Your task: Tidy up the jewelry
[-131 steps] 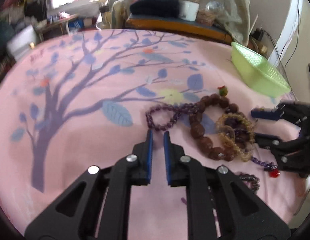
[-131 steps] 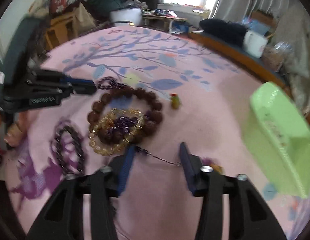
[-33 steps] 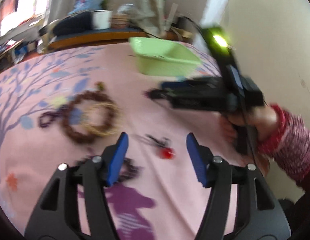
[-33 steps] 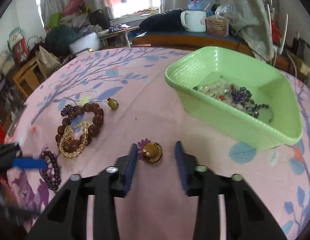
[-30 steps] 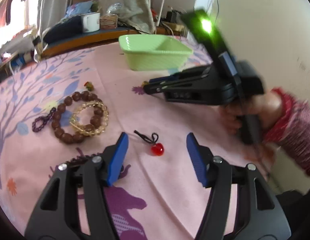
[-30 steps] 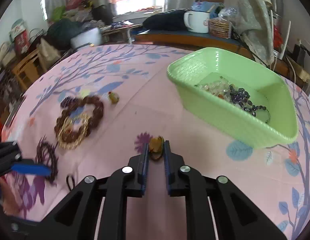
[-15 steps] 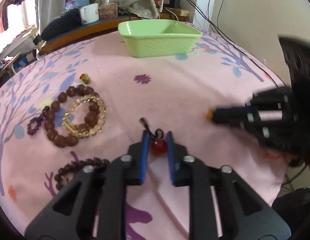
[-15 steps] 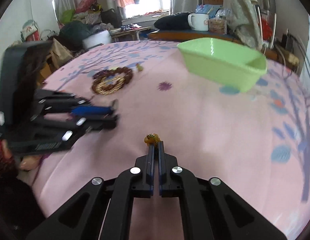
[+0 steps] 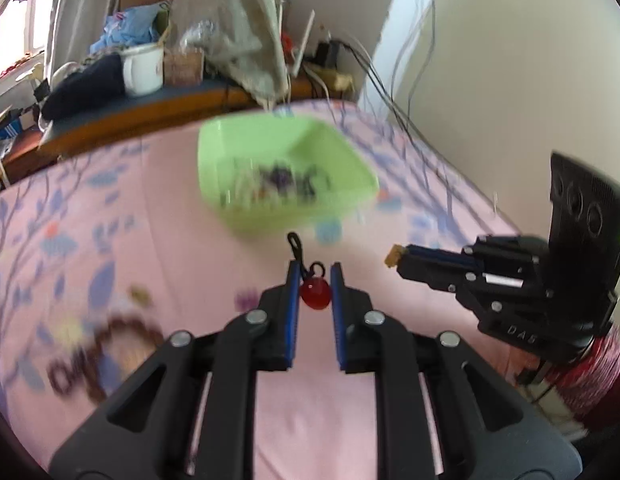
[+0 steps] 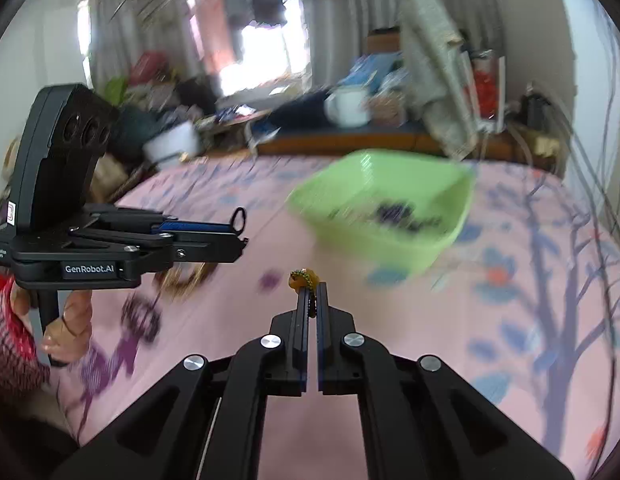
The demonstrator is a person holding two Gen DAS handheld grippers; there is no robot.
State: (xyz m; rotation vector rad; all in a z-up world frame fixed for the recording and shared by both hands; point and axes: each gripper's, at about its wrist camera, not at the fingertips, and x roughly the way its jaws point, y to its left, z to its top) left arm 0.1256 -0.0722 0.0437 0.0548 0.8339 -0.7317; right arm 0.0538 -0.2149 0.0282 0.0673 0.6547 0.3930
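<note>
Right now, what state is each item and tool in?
Left tool: shut on the red pendant.
Red pendant: gripped, lifted off the cloth, cord loop sticking up.
Right tool: shut on the amber charm.
Amber charm: pinched at the tips, in the air.
Green basket: upright on the cloth, jewelry inside, blurred.
Bracelets: lying on the cloth, blurred.

A bright window (image 10: 254, 52) lights a cluttered room, with a pale wall (image 9: 509, 60) rightward.
</note>
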